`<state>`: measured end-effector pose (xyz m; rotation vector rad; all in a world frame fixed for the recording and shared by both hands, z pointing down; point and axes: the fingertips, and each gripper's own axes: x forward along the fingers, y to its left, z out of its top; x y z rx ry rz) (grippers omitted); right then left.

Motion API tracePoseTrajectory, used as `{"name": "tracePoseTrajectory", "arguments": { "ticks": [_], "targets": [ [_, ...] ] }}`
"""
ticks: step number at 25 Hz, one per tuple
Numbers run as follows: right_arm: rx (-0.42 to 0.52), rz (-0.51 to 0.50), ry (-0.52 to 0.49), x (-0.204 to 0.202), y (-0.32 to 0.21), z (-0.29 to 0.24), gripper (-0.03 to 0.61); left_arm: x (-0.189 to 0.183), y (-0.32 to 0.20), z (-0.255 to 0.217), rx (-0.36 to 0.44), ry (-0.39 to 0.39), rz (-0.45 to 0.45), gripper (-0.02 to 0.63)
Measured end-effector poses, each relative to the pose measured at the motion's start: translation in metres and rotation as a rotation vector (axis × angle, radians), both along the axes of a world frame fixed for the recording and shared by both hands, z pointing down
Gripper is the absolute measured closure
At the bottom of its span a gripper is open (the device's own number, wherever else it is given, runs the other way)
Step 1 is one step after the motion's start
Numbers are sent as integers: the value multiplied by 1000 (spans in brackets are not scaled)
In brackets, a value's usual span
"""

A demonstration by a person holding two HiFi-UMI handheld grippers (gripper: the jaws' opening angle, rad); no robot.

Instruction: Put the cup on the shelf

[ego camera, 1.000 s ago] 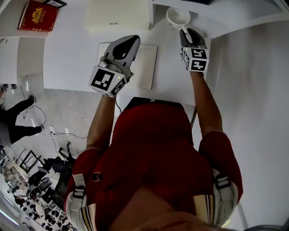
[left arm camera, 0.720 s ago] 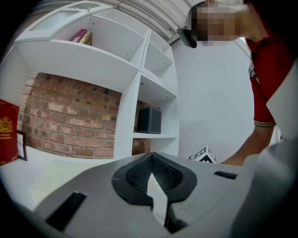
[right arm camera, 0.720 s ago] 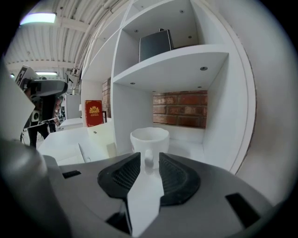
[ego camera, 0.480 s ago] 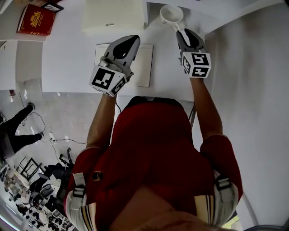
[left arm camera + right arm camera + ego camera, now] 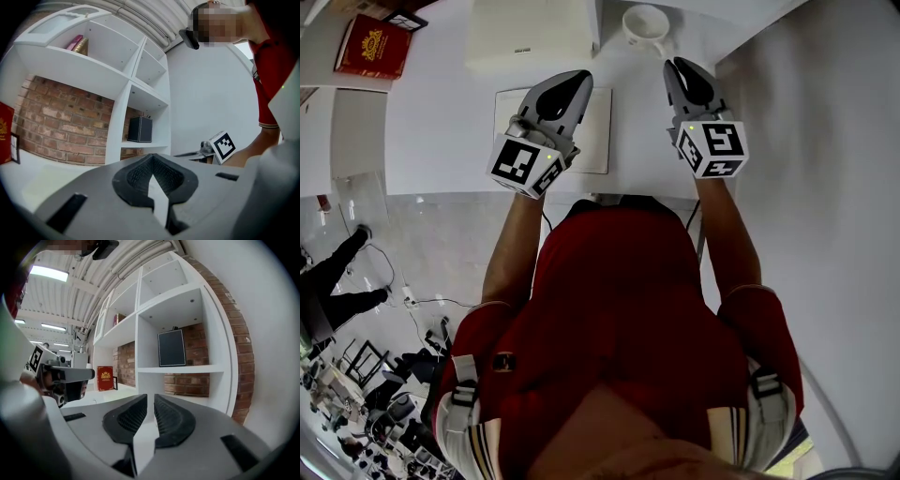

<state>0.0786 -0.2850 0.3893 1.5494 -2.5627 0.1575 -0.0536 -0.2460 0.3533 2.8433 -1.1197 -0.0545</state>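
A white cup (image 5: 645,25) stands upright on the bottom board of the white shelf (image 5: 741,37), at the top of the head view. My right gripper (image 5: 674,65) sits just short of it and to its right, apart from the handle. Its jaws are closing, a narrow gap still shows between the pads (image 5: 166,416), and nothing is between them. The cup is hidden in the right gripper view. My left gripper (image 5: 577,79) hovers over the white table with its tips together and nothing held.
A flat white pad (image 5: 602,131) lies under the left gripper, and a white box (image 5: 534,33) stands beyond it. A red book (image 5: 377,45) sits far left. The shelf unit (image 5: 187,369) holds a black box (image 5: 171,348) one level up. A grey wall runs along the right.
The right gripper has let go of the cup's handle and drawn back toward the person. The cup stays on the shelf. The left gripper has barely moved.
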Motion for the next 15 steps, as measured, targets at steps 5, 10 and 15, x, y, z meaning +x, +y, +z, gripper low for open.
{"name": "tracePoseTrajectory", "arguments": {
  "ticks": [5,10,15],
  "targets": [
    [53,0,-39,-8,20,-28,564,0,11,-11,24,-1,15,607],
    [96,-10,-78,-15,42,-49,579,0,22,-21,44,8,24,607],
    [143,-32,-118,-22,63,-69,580,2,33,-29,58,16,43,607]
  ]
}}
